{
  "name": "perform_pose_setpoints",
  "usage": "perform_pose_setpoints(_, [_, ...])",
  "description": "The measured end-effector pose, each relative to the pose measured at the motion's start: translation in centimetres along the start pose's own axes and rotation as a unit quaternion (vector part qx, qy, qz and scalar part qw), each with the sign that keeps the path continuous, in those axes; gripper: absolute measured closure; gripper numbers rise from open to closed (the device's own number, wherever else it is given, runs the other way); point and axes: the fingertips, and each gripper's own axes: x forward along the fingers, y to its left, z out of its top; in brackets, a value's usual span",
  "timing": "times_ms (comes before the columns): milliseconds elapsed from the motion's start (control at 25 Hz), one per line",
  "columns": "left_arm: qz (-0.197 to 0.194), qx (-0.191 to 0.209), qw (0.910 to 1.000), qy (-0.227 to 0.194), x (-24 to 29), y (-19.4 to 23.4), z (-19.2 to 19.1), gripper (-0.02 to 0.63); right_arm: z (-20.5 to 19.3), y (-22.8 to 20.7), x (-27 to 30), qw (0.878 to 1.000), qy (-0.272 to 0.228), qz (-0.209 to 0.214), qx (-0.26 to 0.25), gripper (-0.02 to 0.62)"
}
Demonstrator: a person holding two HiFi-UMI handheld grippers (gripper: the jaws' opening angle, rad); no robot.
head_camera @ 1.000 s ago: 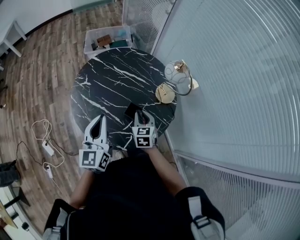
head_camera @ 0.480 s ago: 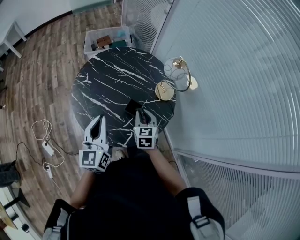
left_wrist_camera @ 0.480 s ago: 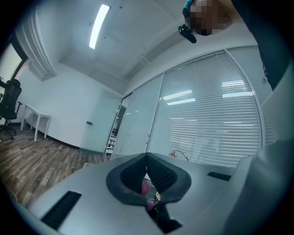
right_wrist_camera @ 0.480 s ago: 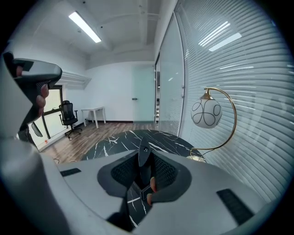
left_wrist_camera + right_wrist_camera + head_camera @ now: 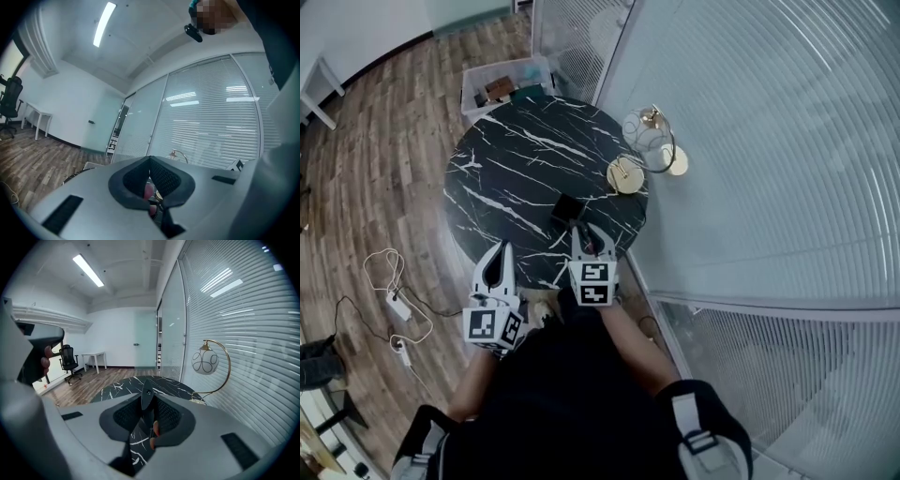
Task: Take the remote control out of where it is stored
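Note:
My right gripper [image 5: 587, 232] is over the near edge of the round black marble table [image 5: 516, 169]. It is shut on a thin black remote [image 5: 145, 392], which stands upright and edge-on between the pads in the right gripper view. A small black box-like holder [image 5: 568, 208] sits on the table just beyond the gripper's tips. Left of it, my left gripper [image 5: 500, 247] hovers at the table's rim. In the left gripper view its pads [image 5: 161, 174] meet at the tip with nothing between them.
A gold arc lamp with a glass globe [image 5: 642, 150] stands at the table's right edge, against a glass wall with blinds [image 5: 750, 141]. A clear plastic bin [image 5: 502, 82] sits on the wooden floor beyond the table. White cables [image 5: 394, 295] lie on the floor at the left.
My right gripper has drawn back a little from the black holder toward the person, still holding the remote. The left gripper has shifted slightly back too.

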Motion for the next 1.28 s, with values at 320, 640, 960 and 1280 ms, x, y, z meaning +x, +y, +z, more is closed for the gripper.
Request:
perform_pose_setpoints(320, [-0.003,0.007,0.9999,-0.009,-0.3,-0.9,0.5,0.598,2.1,0.0,-2.3,1.000,-0.029,0.004,0.006,0.520])
perform_pose_setpoints(640, [0.011,0.007,0.9998,-0.011,0.6,-3.1,0.5,0.598,4.5,-1.8,-4.3,0.998,-0.060,0.021,0.011,0.520])
perform_pose_setpoints(960, [0.018,0.009,0.9998,-0.006,1.1,-5.5,0.2,0.598,5.4,-3.6,-6.5,0.996,-0.082,0.031,0.019,0.520])
perform_pose_setpoints(1280, [0.010,0.032,0.9994,-0.006,1.3,-7.2,0.1,0.598,5.3,-4.3,-8.5,0.994,-0.095,0.040,0.020,0.520])
